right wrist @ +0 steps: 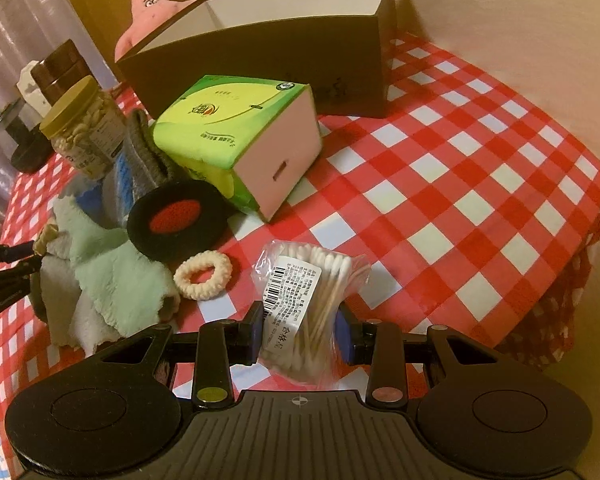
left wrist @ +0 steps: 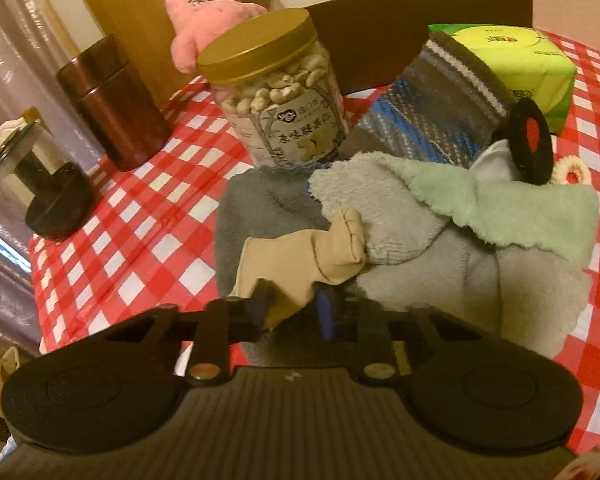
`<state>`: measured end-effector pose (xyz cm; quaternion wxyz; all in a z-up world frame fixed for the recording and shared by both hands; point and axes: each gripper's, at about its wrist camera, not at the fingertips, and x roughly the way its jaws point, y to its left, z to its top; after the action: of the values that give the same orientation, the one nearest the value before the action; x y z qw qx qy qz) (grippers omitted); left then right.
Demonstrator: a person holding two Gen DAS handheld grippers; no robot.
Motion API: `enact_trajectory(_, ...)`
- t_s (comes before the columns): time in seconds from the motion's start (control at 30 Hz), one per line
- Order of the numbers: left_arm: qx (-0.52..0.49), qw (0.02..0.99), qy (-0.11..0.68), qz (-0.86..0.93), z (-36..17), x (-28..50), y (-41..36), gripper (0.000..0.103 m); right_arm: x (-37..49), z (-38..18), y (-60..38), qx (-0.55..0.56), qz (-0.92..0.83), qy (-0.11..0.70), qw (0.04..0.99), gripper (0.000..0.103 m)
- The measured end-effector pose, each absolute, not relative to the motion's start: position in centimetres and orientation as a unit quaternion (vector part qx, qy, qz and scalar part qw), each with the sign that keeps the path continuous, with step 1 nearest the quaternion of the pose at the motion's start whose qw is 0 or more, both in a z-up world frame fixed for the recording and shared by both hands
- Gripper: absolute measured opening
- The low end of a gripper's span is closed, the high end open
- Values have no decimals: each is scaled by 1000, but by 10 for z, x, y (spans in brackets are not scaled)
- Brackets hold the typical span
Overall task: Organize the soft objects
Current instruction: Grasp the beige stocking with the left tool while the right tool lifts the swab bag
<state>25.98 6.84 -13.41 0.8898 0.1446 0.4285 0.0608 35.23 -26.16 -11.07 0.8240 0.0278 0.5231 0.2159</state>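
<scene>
In the left wrist view my left gripper [left wrist: 292,312] is shut on a beige sock [left wrist: 320,256] that lies on a pile of soft cloths: a grey towel [left wrist: 260,208], a mint green cloth [left wrist: 500,208] and a striped sock [left wrist: 428,112]. My right gripper [right wrist: 300,336] is shut on a clear bag of cotton swabs [right wrist: 312,292] over the checked tablecloth. An open brown box [right wrist: 280,52] stands at the back, with a pink plush star [right wrist: 148,4] behind it. A cream hair tie [right wrist: 202,274] and a black foam pad with a red centre [right wrist: 176,216] lie beside the pile.
A jar of cashews with a gold lid [left wrist: 276,88] stands just behind the pile, with a brown canister [left wrist: 116,104] and a dark stand [left wrist: 56,208] to its left. A green tissue pack [right wrist: 236,136] leans before the box. The table edge [right wrist: 596,216] drops off at the right.
</scene>
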Motion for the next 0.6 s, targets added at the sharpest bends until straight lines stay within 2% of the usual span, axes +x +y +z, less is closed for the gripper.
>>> enact_trajectory(0.07,145,890,430,50,-135,260,70,6,351,-110,-262,29,213,522,825,37)
enact_trajectory(0.3,138,901,407,63,-118,249,78,5,347,-101,-266,35,214,507,834,37)
enact_trajectory(0.6,74,921,379,47,-74,231,65,5,344,-91,-283,53,213,489,844,37)
